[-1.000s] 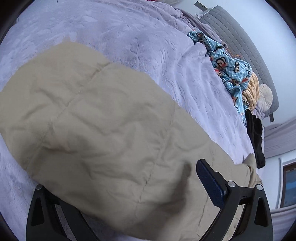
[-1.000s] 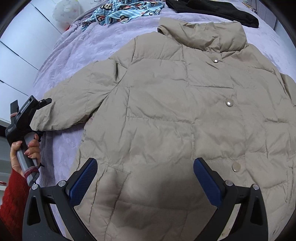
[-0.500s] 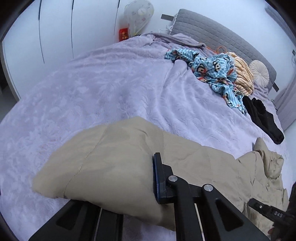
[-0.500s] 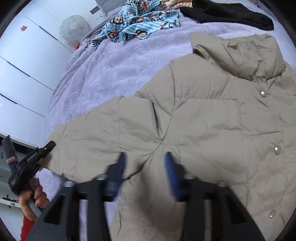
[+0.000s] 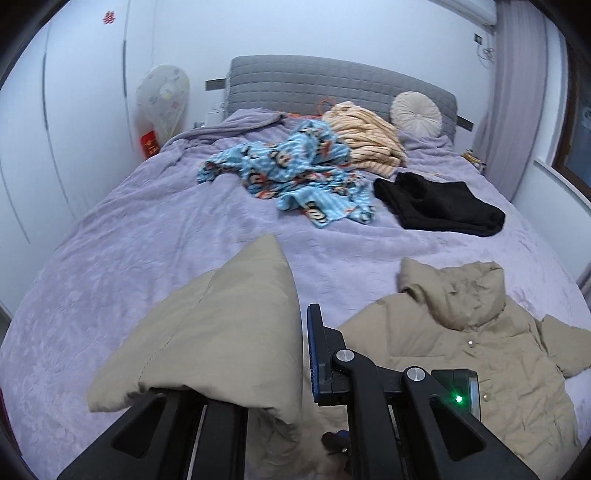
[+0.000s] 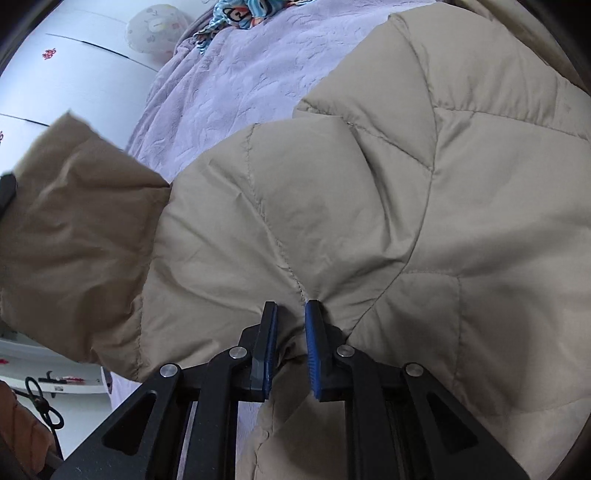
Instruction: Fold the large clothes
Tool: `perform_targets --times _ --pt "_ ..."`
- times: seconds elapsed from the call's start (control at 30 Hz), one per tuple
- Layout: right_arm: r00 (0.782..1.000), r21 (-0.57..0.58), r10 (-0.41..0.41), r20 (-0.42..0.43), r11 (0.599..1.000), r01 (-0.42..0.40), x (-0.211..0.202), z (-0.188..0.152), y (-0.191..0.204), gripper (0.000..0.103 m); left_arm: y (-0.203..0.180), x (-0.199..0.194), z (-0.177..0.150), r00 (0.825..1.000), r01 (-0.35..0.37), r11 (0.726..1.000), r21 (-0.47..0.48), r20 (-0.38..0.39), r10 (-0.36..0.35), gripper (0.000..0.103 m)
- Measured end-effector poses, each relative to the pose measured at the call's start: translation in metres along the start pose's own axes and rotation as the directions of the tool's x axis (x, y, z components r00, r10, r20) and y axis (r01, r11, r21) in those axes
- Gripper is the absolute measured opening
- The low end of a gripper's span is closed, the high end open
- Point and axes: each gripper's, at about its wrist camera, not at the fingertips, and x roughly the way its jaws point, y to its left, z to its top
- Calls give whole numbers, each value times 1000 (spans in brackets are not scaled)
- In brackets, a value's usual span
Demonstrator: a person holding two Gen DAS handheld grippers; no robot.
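Gripping the beige jacket point(image 6: 369, 192), both grippers pinch fabric above the bed point(image 5: 147, 229).

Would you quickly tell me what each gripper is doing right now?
Left gripper: closed on the jacket's sleeve.
Right gripper: closed on the jacket.

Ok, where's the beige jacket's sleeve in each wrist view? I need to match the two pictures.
Left wrist: the sleeve rises at lower centre-left, shut in the left hand-held gripper.
Right wrist: the sleeve fills the left side and runs into the jacket body, which the right hand-held gripper pinches at bottom centre.
Shared landmark: the blue cartoon-print cloth on the bed, mid-frame in the left view, at the top edge in the right.
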Motion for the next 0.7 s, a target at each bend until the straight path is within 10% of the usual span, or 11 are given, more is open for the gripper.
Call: perform_targets --times 0.17,0.47,0.67,0.7 --pt "990 43 -75 117 997 70 -78 -20 -40 17 -127 19 -2 992 123 980 156 -37 -119 12" --pt "865 217 -447 227 889 403 -207 -71 -172 17 -260 107 -110 965 139 915 379 -259 -39 14" --pt "880 263 -436 189 886 382 -223 -87 -200 17 -265 100 -147 952 132 879 457 -305 16 34" --pt "880 255 -435 189 887 384 -223 -85 -200 17 -263 95 -147 947 152 881 448 -322 0 59"
